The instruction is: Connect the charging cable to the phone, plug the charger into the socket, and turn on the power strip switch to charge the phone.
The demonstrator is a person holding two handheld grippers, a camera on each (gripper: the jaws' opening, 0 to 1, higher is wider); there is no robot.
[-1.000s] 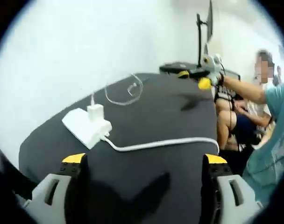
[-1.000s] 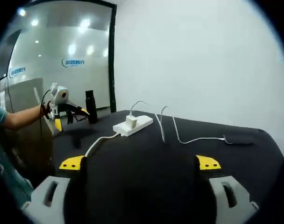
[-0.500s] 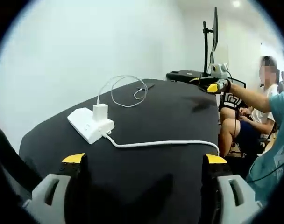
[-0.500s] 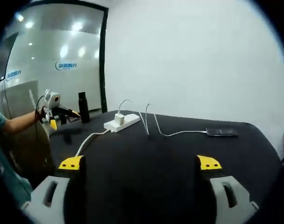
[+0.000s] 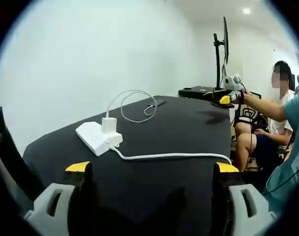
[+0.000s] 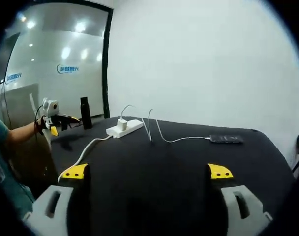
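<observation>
White power strip [image 5: 94, 138], one charger [image 5: 108, 125], one phone [image 6: 226, 139]; left claw [image 5: 152, 169] and right claw [image 6: 147, 172] gape empty.

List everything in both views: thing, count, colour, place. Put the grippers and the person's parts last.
table: one, black top, under everything.
power strip: one, white, far left part of the table.
charger: one, white, plugged into the power strip.
charging cable: one, thin white, looping from the charger to the phone.
phone: one, dark, flat on the table's far right.
power cord: one, thick white, from the strip to the table edge.
bottle: one, black, upright beyond the table.
monitor: one, dark, on a stand behind.
seated person: one, background.
left gripper: yellow-tipped, held above the table edge.
right gripper: yellow-tipped, held above the table edge.
</observation>
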